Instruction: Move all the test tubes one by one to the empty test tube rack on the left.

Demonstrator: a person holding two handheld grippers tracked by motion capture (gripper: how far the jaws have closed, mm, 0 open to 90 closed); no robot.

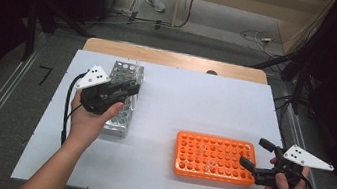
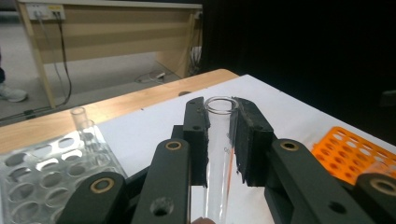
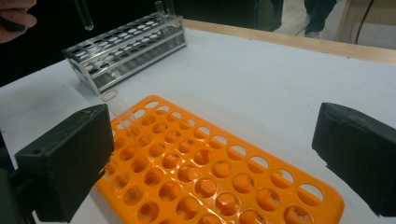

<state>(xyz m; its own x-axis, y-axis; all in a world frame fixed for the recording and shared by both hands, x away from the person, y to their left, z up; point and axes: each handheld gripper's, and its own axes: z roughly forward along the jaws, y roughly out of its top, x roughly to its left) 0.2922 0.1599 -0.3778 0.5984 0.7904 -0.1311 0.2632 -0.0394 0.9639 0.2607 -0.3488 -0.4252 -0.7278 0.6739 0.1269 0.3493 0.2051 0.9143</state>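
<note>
Currently your left hand-held gripper [image 2: 219, 135] pinches the clear test tube [image 2: 218, 154] upright between its pads, above the metal rack [image 1: 123, 99].

wooden desk [image 2: 116, 35], floor cables [image 1: 258, 37], shoes [image 1: 155, 2] beyond the table

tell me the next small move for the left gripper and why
Probably carry the tube across to the orange rack. The left gripper is shut on it above the metal rack, and the right gripper waits open beside the orange one.
</note>
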